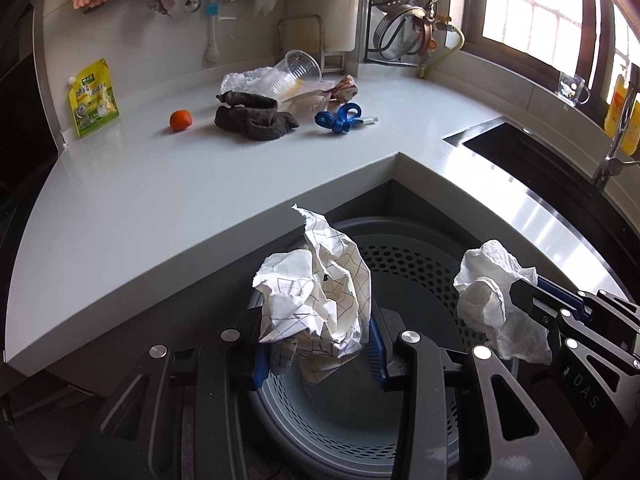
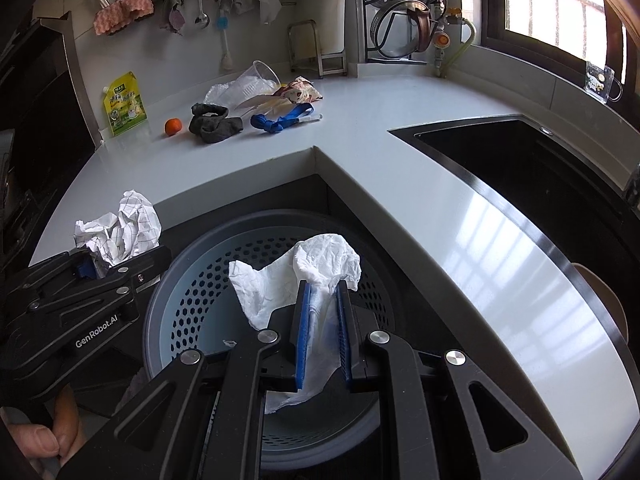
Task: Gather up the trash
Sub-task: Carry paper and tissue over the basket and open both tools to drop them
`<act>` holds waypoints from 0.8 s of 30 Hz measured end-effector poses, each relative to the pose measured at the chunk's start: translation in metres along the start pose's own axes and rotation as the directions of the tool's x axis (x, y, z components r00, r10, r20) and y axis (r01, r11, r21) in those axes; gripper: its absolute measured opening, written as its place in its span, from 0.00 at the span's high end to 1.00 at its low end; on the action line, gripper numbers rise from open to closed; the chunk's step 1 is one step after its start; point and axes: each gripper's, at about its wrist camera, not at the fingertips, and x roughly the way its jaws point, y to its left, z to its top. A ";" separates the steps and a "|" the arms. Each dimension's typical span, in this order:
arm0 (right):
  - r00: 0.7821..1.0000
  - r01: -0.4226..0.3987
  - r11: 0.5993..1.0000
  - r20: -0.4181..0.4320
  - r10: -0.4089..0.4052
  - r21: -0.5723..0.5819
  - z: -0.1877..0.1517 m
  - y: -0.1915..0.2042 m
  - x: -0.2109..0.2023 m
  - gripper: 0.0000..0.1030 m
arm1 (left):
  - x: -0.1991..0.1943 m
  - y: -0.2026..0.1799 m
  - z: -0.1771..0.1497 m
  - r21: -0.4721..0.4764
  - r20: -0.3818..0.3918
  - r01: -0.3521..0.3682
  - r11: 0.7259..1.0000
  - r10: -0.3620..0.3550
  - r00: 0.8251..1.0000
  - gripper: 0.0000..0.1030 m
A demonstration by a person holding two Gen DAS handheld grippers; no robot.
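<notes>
The left gripper (image 1: 320, 344) clenches a crumpled sheet of grid-lined paper (image 1: 320, 288) between its blue pads, held over the perforated grey bin (image 1: 412, 276) below the counter's inner corner. At three o'clock from it, the right gripper (image 2: 324, 332) grips a wad of white tissue (image 2: 304, 272) above the same bin. Further out on the pale countertop (image 1: 160, 184), toward twelve o'clock, lie a dark sock (image 1: 252, 116), a small orange fruit (image 1: 181, 120) at its nine o'clock, a tipped clear plastic cup (image 1: 296, 70) and a blue knotted item (image 1: 338, 118). The dark sink (image 2: 520, 160) sits at two o'clock.
</notes>
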 end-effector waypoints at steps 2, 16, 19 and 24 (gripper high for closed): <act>1.000 -0.009 1.000 -0.010 0.009 0.006 -0.002 -0.001 0.003 0.88 | 0.003 -0.003 -0.001 0.005 -0.010 0.004 1.000 -0.004 1.000 0.63; 0.996 -0.025 1.000 -0.087 0.026 0.013 -0.015 -0.005 0.027 0.88 | 0.020 -0.005 -0.008 -0.002 -0.060 0.021 1.000 -0.021 0.998 0.60; 0.995 -0.029 0.999 -0.096 0.030 0.014 -0.016 -0.005 0.030 0.88 | 0.022 -0.006 -0.010 0.001 -0.070 0.024 1.000 -0.024 0.997 0.60; 0.995 -0.029 0.999 -0.100 0.030 0.016 -0.017 -0.006 0.031 0.88 | 0.023 -0.005 -0.011 -0.004 -0.078 0.029 1.000 -0.029 0.997 0.58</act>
